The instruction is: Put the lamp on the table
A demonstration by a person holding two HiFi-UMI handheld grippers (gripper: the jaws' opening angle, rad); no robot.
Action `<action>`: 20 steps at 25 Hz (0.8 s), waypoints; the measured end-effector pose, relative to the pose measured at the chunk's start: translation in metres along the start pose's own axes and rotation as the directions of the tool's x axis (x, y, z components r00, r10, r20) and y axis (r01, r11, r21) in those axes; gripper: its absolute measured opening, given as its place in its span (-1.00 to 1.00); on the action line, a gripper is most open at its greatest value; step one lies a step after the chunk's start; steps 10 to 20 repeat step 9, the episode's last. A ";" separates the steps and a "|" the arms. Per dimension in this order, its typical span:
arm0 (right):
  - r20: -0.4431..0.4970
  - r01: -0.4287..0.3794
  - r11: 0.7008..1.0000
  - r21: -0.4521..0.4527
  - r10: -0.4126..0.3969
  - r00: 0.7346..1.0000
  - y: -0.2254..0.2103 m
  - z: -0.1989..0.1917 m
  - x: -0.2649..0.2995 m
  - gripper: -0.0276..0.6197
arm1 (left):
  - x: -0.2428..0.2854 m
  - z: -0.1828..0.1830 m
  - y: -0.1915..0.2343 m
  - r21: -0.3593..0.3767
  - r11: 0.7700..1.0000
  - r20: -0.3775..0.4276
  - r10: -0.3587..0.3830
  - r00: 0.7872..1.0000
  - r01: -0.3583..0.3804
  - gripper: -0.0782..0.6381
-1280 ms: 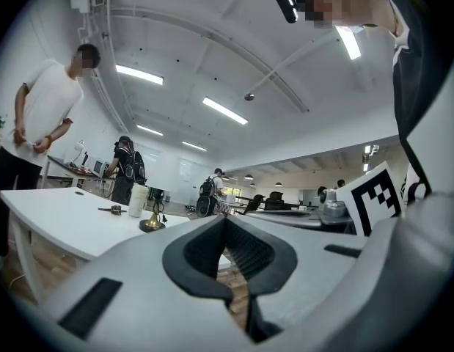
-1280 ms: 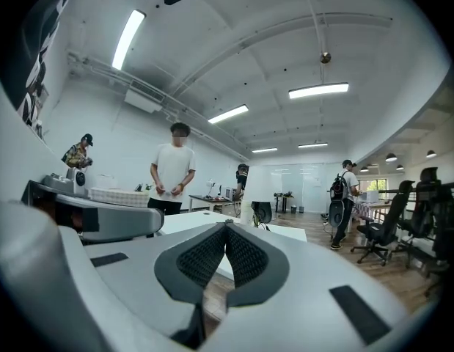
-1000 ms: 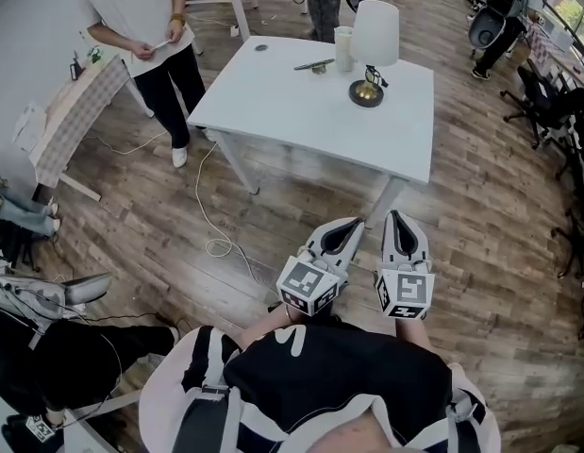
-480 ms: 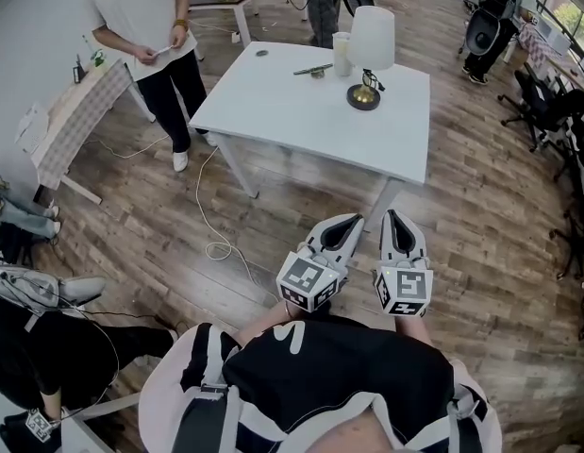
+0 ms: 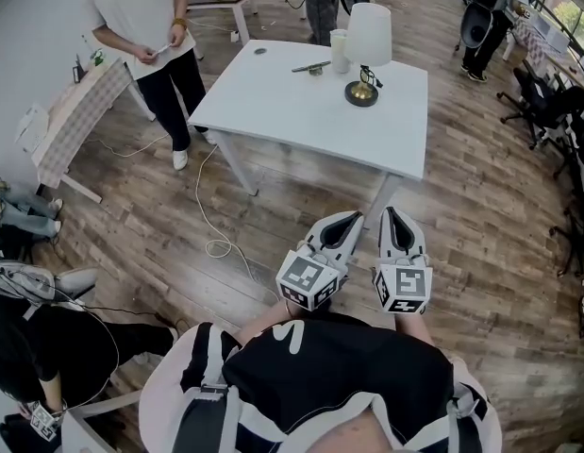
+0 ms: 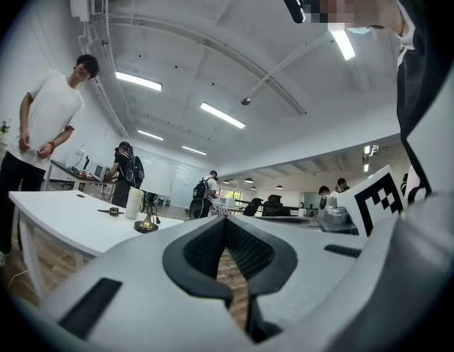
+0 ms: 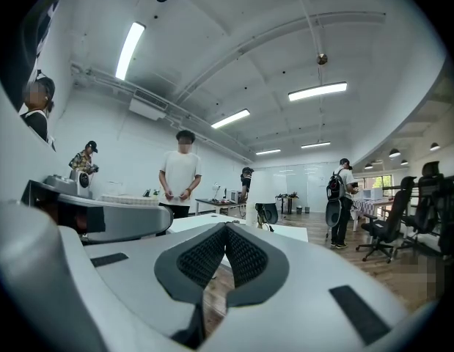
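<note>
The lamp (image 5: 368, 50), with a white shade and a brass round base, stands upright on the far right part of the white table (image 5: 292, 111); it also shows small in the left gripper view as the lamp (image 6: 145, 213) and in the right gripper view as the lamp (image 7: 262, 193). My left gripper (image 5: 351, 223) and right gripper (image 5: 396, 219) hang side by side close to my chest, well short of the table. Both are shut with nothing between their jaws.
A white cup (image 5: 341, 50) and a dark tool (image 5: 312, 66) lie near the lamp. A person in a white shirt (image 5: 141, 26) stands left of the table. A cable (image 5: 211, 225) trails over the wooden floor. Office chairs (image 5: 546, 102) stand at the right.
The table and lamp have shifted slightly up and left in the head view. The standing person has shifted a little. Both grippers keep their place and stay shut.
</note>
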State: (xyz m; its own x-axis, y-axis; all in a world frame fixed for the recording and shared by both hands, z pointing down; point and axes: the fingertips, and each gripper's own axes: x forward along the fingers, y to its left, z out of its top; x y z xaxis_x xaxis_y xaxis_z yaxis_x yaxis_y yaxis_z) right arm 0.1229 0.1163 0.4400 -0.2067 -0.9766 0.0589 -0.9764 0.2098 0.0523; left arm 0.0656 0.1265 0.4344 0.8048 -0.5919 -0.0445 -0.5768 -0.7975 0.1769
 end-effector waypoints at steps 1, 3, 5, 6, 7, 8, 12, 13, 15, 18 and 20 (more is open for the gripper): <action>0.001 -0.001 1.000 -0.001 0.001 1.000 0.001 0.000 -0.001 -0.86 | -0.001 0.000 0.000 -0.001 1.000 0.000 0.004 1.000 -0.004 -0.78; 0.002 0.001 1.000 0.000 -0.001 1.000 0.002 0.001 -0.003 -0.86 | -0.003 -0.002 0.001 -0.004 1.000 -0.003 0.010 1.000 -0.010 -0.78; 0.001 0.004 1.000 0.003 -0.004 1.000 0.001 0.000 -0.004 -0.86 | -0.004 -0.003 0.000 -0.004 1.000 -0.005 0.011 1.000 -0.011 -0.78; 0.000 0.006 1.000 0.004 -0.006 1.000 0.001 0.000 -0.005 -0.86 | -0.004 -0.003 0.000 -0.003 1.000 -0.005 0.010 1.000 -0.010 -0.78; 0.000 0.007 1.000 0.005 -0.007 1.000 0.001 0.000 -0.005 -0.86 | -0.004 -0.003 -0.001 -0.002 1.000 -0.005 0.008 1.000 -0.008 -0.78; 0.000 0.007 1.000 0.005 -0.007 1.000 0.001 -0.001 -0.005 -0.86 | -0.005 -0.003 -0.001 -0.001 1.000 -0.005 0.007 1.000 -0.007 -0.78; 0.001 0.007 1.000 0.004 -0.007 1.000 0.001 -0.001 -0.005 -0.86 | -0.005 -0.003 -0.002 0.000 1.000 -0.004 0.006 1.000 -0.006 -0.78; 0.001 0.007 1.000 0.004 -0.007 1.000 0.001 -0.001 -0.005 -0.86 | -0.005 -0.003 -0.002 0.000 1.000 -0.004 0.006 1.000 -0.006 -0.78; 0.001 0.007 1.000 0.004 -0.007 1.000 0.001 -0.001 -0.005 -0.86 | -0.005 -0.003 -0.002 0.000 1.000 -0.004 0.006 1.000 -0.006 -0.78; 0.001 0.007 1.000 0.004 -0.007 1.000 0.001 -0.001 -0.005 -0.86 | -0.005 -0.003 -0.002 0.000 1.000 -0.004 0.006 1.000 -0.006 -0.78; 0.001 0.007 1.000 0.004 -0.007 1.000 0.001 -0.001 -0.005 -0.86 | -0.005 -0.003 -0.002 0.000 1.000 -0.004 0.006 1.000 -0.006 -0.78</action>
